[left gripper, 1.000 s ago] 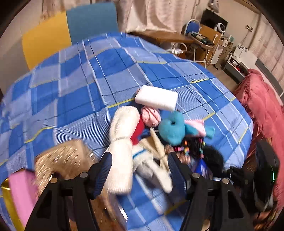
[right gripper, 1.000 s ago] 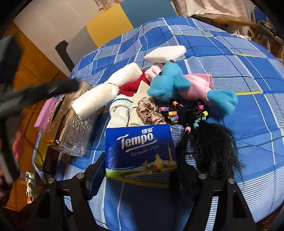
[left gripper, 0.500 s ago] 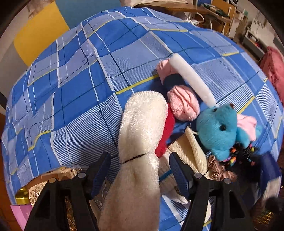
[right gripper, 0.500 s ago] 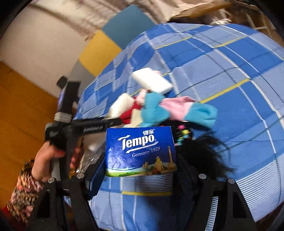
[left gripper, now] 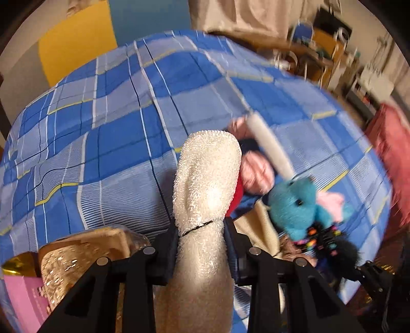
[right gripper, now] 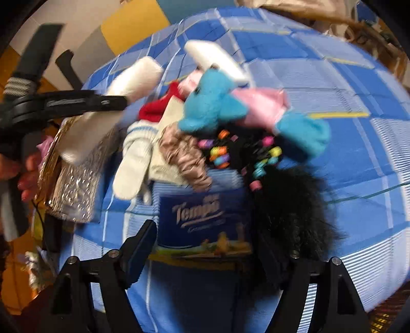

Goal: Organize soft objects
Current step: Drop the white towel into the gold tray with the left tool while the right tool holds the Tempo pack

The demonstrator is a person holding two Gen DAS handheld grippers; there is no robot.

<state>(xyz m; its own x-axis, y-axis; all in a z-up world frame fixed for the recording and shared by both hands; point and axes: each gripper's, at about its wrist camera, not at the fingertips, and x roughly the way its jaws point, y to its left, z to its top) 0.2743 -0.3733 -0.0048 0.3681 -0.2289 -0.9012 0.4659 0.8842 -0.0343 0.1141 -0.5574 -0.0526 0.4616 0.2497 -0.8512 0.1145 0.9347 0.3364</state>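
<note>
The left tool point(left gripper: 201, 246) has just closed, pinching a white fluffy roll point(left gripper: 205, 184). The right tool point(right gripper: 205, 246) has just opened wider, straddling a tissue pack point(right gripper: 205, 222). The plush roll may slip free.

A blue plaid bedspread point(left gripper: 123, 133) covers the bed. Behind it the wall point(left gripper: 74, 38) carries yellow and teal panels, with pale curtains point(left gripper: 246, 15) alongside. A cluttered wooden desk point(left gripper: 315, 59) and blue chair point(left gripper: 303, 32) stand at the far right.
</note>
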